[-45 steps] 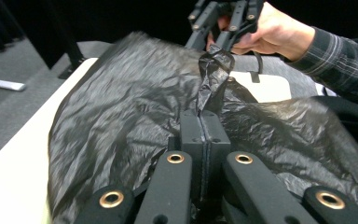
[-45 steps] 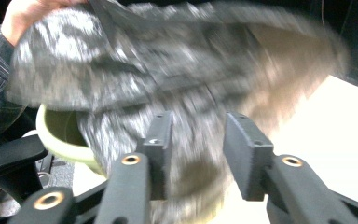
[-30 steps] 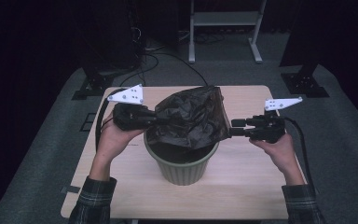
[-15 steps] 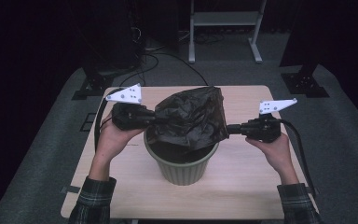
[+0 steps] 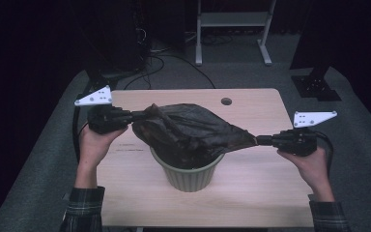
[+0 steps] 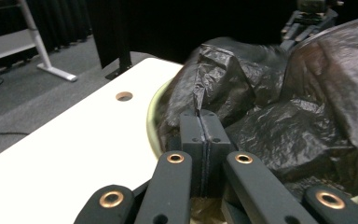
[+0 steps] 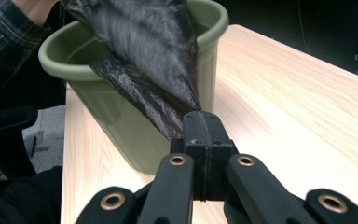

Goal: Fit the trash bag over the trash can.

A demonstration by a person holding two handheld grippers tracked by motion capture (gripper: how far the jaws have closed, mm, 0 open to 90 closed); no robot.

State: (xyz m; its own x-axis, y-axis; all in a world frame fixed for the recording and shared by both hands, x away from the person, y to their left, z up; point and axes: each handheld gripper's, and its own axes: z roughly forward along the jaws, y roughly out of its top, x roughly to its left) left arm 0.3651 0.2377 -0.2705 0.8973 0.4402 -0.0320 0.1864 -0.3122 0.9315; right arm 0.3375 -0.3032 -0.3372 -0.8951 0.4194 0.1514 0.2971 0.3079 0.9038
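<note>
A black plastic bag point(image 5: 193, 133) is stretched wide above a green bin point(image 5: 188, 176) at the middle of the table. My left gripper point(image 5: 136, 116) is shut on the bag's left edge, level with the bin's rim. My right gripper point(image 5: 259, 140) is shut on the bag's right corner, pulled to a point. In the left gripper view the jaws point(image 6: 205, 119) pinch a fold of the bag point(image 6: 284, 121) over the bin's rim point(image 6: 151, 126). In the right gripper view the closed jaws point(image 7: 203, 121) hold the bag's taut tip point(image 7: 149, 51) beside the bin point(image 7: 116, 116).
The light wooden table point(image 5: 251, 193) has a small round hole point(image 5: 226, 101) near its far edge. Grey carpet surrounds it. A white metal stand point(image 5: 232, 21), cables and dark equipment feet stand on the floor behind. The person's checked sleeves point(image 5: 82, 208) come in at the front.
Both hands have moved apart, left gripper to the left and right gripper to the right. The bag, bunched over the bin before, is now pulled out wide and flatter.
</note>
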